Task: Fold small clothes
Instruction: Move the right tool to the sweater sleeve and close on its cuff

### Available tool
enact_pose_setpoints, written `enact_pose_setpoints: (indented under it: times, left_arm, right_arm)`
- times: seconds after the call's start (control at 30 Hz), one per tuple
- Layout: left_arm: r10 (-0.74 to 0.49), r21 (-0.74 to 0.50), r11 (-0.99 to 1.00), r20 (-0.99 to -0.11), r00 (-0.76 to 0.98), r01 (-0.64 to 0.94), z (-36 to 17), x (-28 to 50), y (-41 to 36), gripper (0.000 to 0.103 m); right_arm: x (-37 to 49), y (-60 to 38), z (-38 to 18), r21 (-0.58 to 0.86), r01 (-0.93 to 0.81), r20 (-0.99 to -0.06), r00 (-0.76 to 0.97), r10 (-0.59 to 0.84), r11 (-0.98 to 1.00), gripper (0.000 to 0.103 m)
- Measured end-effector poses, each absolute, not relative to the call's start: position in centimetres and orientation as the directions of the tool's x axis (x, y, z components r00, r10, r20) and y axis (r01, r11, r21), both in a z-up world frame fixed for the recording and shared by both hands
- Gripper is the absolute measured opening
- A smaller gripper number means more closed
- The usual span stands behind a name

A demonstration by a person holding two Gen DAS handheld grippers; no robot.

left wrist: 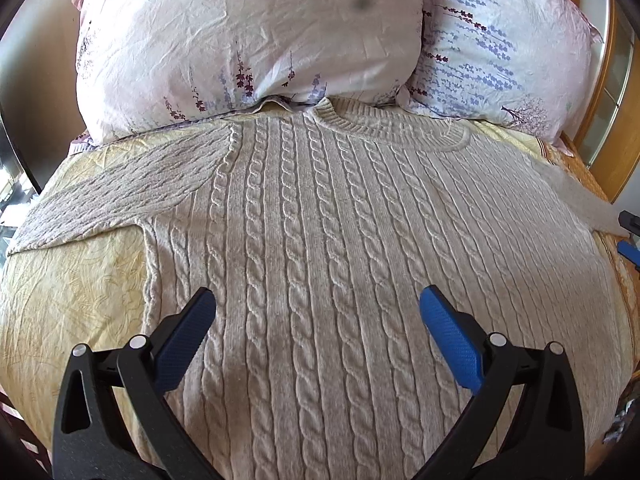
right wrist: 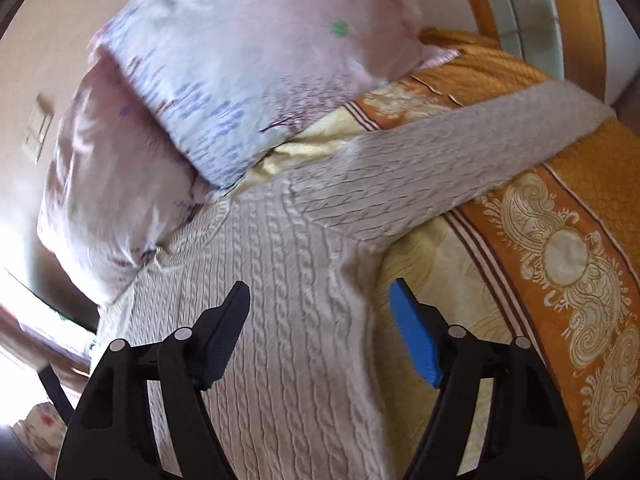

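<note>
A cream cable-knit sweater [left wrist: 320,220] lies flat, front up, on the bed, its collar [left wrist: 384,126] toward the pillows and both sleeves spread out. My left gripper [left wrist: 318,304] is open and empty above the middle of the sweater's body. My right gripper [right wrist: 320,300] is open and empty above the sweater's [right wrist: 288,300] right side edge, below the armpit. The right sleeve [right wrist: 460,152] stretches out over the orange bed cover. The tip of the right gripper shows at the right edge of the left wrist view [left wrist: 630,236].
Two floral pillows [left wrist: 248,40] [left wrist: 492,48] lie at the head of the bed, touching the collar. The yellow bedspread [left wrist: 72,288] has an orange patterned border [right wrist: 560,280]. A wooden bed frame [left wrist: 612,100] stands at the right. A wall with a switch plate [right wrist: 38,128] is at the left.
</note>
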State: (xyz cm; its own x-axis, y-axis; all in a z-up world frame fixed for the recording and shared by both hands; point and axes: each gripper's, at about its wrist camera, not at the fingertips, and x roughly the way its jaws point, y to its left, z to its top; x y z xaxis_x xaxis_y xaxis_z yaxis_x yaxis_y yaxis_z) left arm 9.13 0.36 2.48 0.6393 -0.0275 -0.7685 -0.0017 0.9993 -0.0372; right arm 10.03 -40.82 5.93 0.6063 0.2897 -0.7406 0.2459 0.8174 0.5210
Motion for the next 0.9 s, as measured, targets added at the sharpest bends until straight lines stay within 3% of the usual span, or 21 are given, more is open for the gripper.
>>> enact_pose_setpoints:
  times: [0.17,0.33,0.43,0.5,0.7,0.9]
  left_arm:
    - [-0.177,-0.188,0.981,-0.742,0.647,0.052,1.3,9.2,1.3,0.101]
    - [-0.201,-0.225,0.974,-0.757,0.622,0.041,0.5,9.8,1.6,0.101]
    - [-0.202,-0.221,0.974,-0.758,0.621,0.047,0.4,9.7,1.5,0.101]
    - [-0.200,-0.217,0.975,-0.760,0.619,0.049,0.3,9.6,1.5,0.101]
    - [-0.159,-0.161,0.986,-0.780,0.606,0.052,0.0,9.8,0.9,0.101]
    - [-0.126,-0.115,0.992,-0.793,0.596,0.057,-0.1,9.8,0.5,0.101]
  right_arm:
    - [12.8,-43.8,1.8,0.624,0.373,-0.745,0.550,0.378,0.687,0.065]
    - [14.4,-43.7,1.3,0.645,0.356,-0.721,0.577,0.383,0.676,0.063]
    - [15.5,-44.6,1.2,0.649,0.365,-0.711,0.602,0.363,0.667,0.055]
    - [15.8,-46.2,1.1,0.646,0.406,-0.713,0.623,0.321,0.647,0.043]
    - [13.3,-53.1,0.9,0.667,0.548,-0.692,0.707,0.146,0.504,0.033]
    - [11.6,-55.4,0.4,0.674,0.572,-0.686,0.720,0.109,0.467,0.022]
